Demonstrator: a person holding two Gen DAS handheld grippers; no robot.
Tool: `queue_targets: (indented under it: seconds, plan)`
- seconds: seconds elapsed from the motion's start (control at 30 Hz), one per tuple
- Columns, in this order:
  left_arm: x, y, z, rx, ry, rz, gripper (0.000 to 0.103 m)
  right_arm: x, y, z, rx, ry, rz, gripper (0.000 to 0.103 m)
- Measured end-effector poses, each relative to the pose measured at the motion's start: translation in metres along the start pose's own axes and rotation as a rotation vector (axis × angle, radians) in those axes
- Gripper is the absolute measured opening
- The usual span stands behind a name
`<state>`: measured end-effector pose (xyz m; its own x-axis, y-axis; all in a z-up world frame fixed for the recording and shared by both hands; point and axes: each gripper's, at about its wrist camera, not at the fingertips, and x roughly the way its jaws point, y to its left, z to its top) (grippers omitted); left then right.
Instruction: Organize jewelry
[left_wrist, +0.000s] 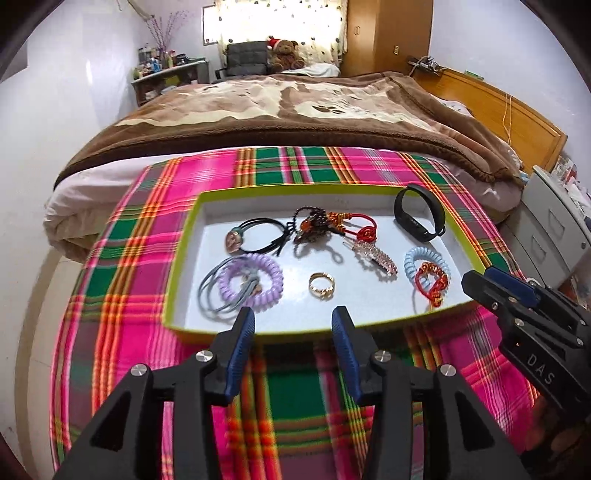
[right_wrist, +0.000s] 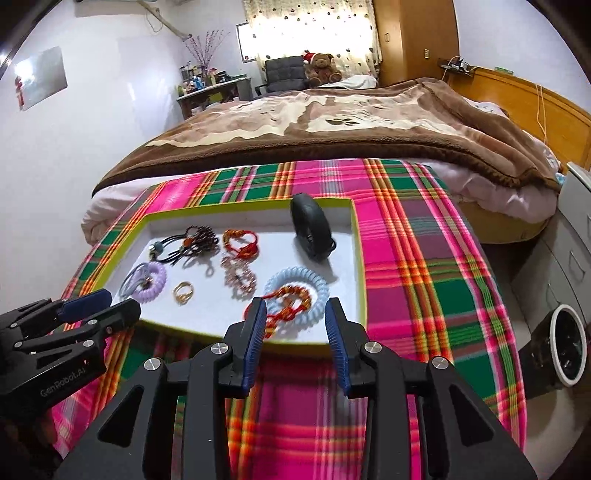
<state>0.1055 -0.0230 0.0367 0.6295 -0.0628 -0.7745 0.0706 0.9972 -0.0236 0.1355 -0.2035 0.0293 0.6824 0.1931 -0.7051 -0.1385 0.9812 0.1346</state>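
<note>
A shallow white tray with a lime-green rim (left_wrist: 184, 258) (right_wrist: 360, 258) lies on a plaid cloth. In it are a gold ring (left_wrist: 322, 285) (right_wrist: 183, 291), a purple coil hair tie (left_wrist: 251, 281) (right_wrist: 149, 282), a light-blue coil tie (left_wrist: 424, 266) (right_wrist: 299, 291) with a red knotted bracelet (left_wrist: 432, 286) (right_wrist: 286, 304) on it, a black smart band (left_wrist: 419, 214) (right_wrist: 310, 230), a clear hair clip (left_wrist: 376, 258) (right_wrist: 238, 277) and several other hair ties. My left gripper (left_wrist: 293, 321) is open and empty at the tray's near rim. My right gripper (right_wrist: 295, 314) is open and empty over the tray's near right corner.
The pink and green plaid cloth (left_wrist: 288, 398) (right_wrist: 424, 277) covers the surface. A bed with a brown blanket (left_wrist: 288, 110) lies behind it. A grey drawer cabinet (left_wrist: 554, 236) stands at the right. The right gripper shows in the left wrist view (left_wrist: 480, 288).
</note>
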Motion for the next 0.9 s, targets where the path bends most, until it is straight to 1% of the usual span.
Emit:
queue_targets:
  seconds: [0.13,0.23,0.33,0.53,0.9]
  plan:
    - [-0.011,0.002,-0.010,-0.009,-0.028,0.052,0.045,-0.011,0.009,-0.006,-0.020,-0.017,0.010,0.034]
    - [-0.016,0.005,-0.016,-0.031,-0.027,0.073,0.045,-0.018,0.014,-0.010,-0.023,-0.028,0.009,0.034]
    - [-0.020,0.008,-0.022,-0.050,-0.026,0.067,0.045,-0.025,0.015,-0.012,-0.008,-0.038,0.016,0.034]
    - [-0.025,0.006,-0.032,-0.054,-0.020,0.064,0.045,-0.030,0.020,-0.016,-0.006,-0.040,0.018,0.034]
    - [-0.029,0.001,-0.034,-0.043,-0.025,0.055,0.045,-0.034,0.017,-0.019,0.003,-0.038,0.011,0.034]
